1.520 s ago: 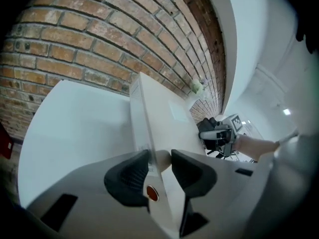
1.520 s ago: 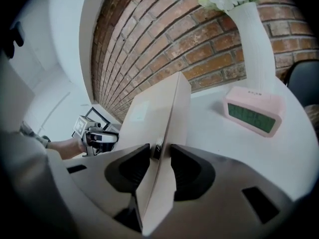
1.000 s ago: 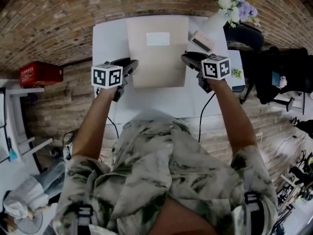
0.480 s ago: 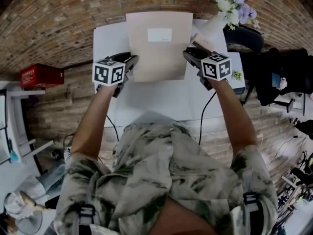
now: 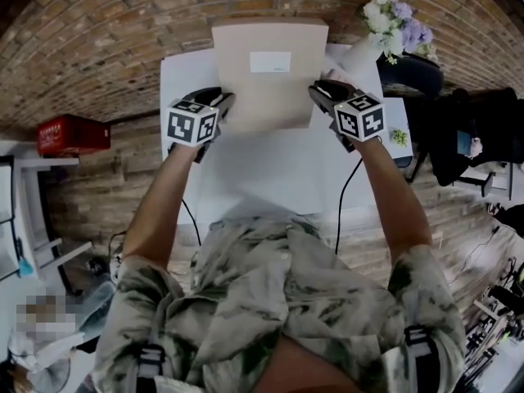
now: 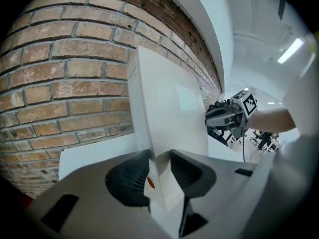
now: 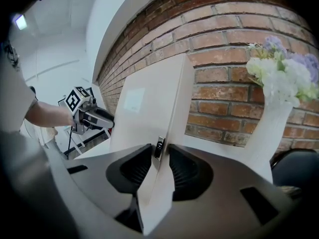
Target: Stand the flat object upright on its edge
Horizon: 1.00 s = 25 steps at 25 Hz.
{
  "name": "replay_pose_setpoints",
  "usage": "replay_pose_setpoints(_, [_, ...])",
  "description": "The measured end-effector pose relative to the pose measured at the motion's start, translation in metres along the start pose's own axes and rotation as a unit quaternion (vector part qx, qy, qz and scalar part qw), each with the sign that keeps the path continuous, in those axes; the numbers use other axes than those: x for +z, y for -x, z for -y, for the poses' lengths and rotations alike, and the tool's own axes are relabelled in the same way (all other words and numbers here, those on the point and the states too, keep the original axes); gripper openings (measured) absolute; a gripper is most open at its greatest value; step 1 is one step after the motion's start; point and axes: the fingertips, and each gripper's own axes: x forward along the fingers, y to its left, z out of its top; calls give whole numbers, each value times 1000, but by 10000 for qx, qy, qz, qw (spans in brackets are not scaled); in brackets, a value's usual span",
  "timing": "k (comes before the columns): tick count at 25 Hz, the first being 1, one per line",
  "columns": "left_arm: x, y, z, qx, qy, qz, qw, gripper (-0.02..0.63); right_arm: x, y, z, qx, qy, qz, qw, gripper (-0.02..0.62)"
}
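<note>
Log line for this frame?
flat box: held tipped up over table | left gripper: shut on left edge, jaws just closing | right gripper: shut on right edge, jaws just closing | freestanding: no

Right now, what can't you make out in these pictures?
Label print: too small, every view.
Box underside: faces away from all three views.
Dark fitting on box's side edge: too small, blurred, right gripper view.
Table near edge: behind the person's shirt, head view.

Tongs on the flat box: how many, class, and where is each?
2. The left tongs grip the left edge of the flat box, the right tongs its right edge; both have just been closing on it. None hidden.
</note>
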Motion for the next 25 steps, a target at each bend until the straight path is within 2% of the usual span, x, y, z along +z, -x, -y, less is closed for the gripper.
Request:
replay_pose_setpoints(14, [43,-35,-44,584,-831,57,9948,141,41,-35,39,-599,859,277,9941,123])
replay_pose_setpoints(25, [70,-75,-82,922,-1212,93,9883,140,51,-78,76,-916,1021,253,9902,118])
